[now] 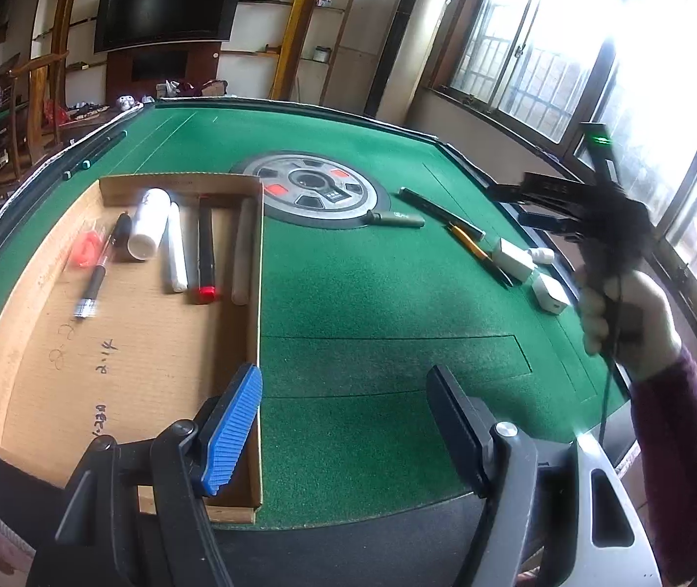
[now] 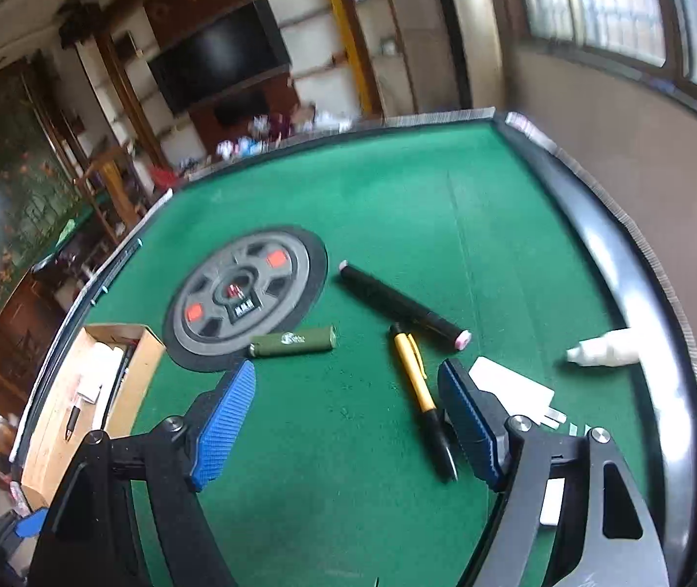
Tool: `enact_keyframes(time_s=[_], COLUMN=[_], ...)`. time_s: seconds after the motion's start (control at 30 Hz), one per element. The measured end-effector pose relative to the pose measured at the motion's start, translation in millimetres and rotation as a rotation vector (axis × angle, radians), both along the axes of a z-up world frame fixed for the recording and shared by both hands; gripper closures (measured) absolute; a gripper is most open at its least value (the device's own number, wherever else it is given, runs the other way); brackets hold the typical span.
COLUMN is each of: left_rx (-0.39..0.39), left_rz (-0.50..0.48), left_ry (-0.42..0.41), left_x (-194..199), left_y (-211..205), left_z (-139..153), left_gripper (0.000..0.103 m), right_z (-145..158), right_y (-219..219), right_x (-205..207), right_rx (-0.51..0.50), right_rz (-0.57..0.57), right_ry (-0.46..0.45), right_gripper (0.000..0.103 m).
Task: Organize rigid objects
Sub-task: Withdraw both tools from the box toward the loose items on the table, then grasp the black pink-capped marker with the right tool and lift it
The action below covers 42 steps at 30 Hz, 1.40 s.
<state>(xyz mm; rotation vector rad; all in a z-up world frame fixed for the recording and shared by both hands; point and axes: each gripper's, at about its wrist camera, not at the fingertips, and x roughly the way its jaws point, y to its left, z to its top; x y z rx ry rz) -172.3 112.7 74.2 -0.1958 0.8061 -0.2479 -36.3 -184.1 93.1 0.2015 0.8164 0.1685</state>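
Status: sorting partly done, by my reading. The shallow brown cardboard tray (image 1: 118, 372) sits at the left edge of the green felt table (image 1: 372, 303); along its far wall lie, side by side, a clear-barrelled pen with black grip (image 1: 101, 264), a short white plastic tube (image 1: 149, 230), a slim white stick (image 1: 175, 249), a black bar with a red end (image 1: 206, 254) and a grey-brown rod (image 1: 242, 252), the rod just beside the tray's right wall; a small red and clear piece (image 1: 85, 247) lies at the far left of the row; what it is I cannot tell.

Left to gather, all on the felt toward the right edge: an olive-green cylindrical case (image 2: 293, 341) touching the rim of the round grey centre panel (image 2: 245, 293); a long black marker with pink ends (image 2: 404, 305); a yellow and black mechanical pencil (image 2: 419, 398); a white plug adapter (image 2: 514, 389); a small white bottle (image 2: 602, 349) against the black rail; a second white block (image 1: 551, 296) nearer the front edge.

Left gripper (image 1: 343, 433): jaws wide, nothing between them, hovering over the tray's near right corner.
Right gripper (image 2: 348, 420): jaws wide, empty, over the felt; pencil lies just inside its right pad; adapter partly behind that pad.

Judgement: roughly half placed; six loose items remain; pencil looks the likeliest next pick.
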Motion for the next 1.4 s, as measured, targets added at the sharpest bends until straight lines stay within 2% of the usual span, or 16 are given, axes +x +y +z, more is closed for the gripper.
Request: enact_keyframes(time_s=[0.07,0.17,0.23,0.4,0.5,0.53,0.6,0.67,0.77,0.83,0.87,0.97,1.03,1.2,1.37,1.4], left_rx=[-0.002,-0.013,-0.025,-0.029,-0.041,-0.046,-0.052,-0.06,-0.059,-0.046,-0.047,-0.065,-0.054,-0.021,0.01,0.014], left_rz=[0.001,0.01,0.006,-0.008,0.002,0.002,0.003,-0.001,-0.01,-0.016,-0.016,-0.014,-0.01,-0.024,-0.038,-0.04], left_ry=[0.003,0.008,0.014,0.034,0.055,0.063,0.067,0.066,0.069,0.063,0.062,0.065,0.056,0.032,0.034,0.029], left_x=[1.0,4.1,6.8,9.6,11.8,13.0,14.1,16.7,19.2,18.6,18.0,17.0,16.2,14.5,12.1,11.2], left_y=[1.7,4.2,4.8,3.6,8.1,9.7,11.5,11.7,7.1,3.9,3.9,6.8,6.1,-3.7,-14.6,-15.8], left_z=[-0.5,-2.3,-4.7,-10.2,-14.5,-16.1,-17.5,-19.4,-23.1,-23.3,-23.1,-21.8,-19.5,-14.7,-12.5,-11.5], left_gripper=[0.03,0.03,0.03,0.03,0.03,0.03,0.03,0.03,0.028,0.025,0.025,0.025,0.025,0.025,0.025,0.025], right_z=[-10.4,-24.1,-26.9,-34.4,-50.1,-56.7,-65.3,-65.6,-66.5,-54.8,-44.3,-11.6,-3.5,-26.2,-50.5,-54.3], right_y=[-2.9,5.5,19.9,71.8,83.1,87.0,94.2,101.1,109.4,106.5,99.4,62.0,35.7,-0.5,17.9,21.1], right_x=[19.1,40.9,51.4,93.8,118.8,125.2,123.7,105.9,72.5,58.2,55.6,65.0,80.4,110.9,125.3,129.7], right_rx=[-0.01,0.049,0.054,-0.05,-0.002,0.01,0.006,-0.022,0.056,0.074,0.056,-0.116,-0.191,-0.235,-0.334,-0.359], right_rz=[-0.03,0.012,0.031,0.124,0.142,0.156,0.193,0.225,0.363,0.42,0.401,0.196,0.084,0.008,0.08,0.084], right_ry=[0.047,0.113,0.118,0.111,0.174,0.204,0.247,0.266,0.333,0.309,0.268,0.112,0.083,0.183,0.222,0.238], right_gripper=[0.027,0.027,0.027,0.027,0.027,0.032,0.044,0.044,0.048,0.049,0.049,0.045,0.045,0.045,0.045,0.054])
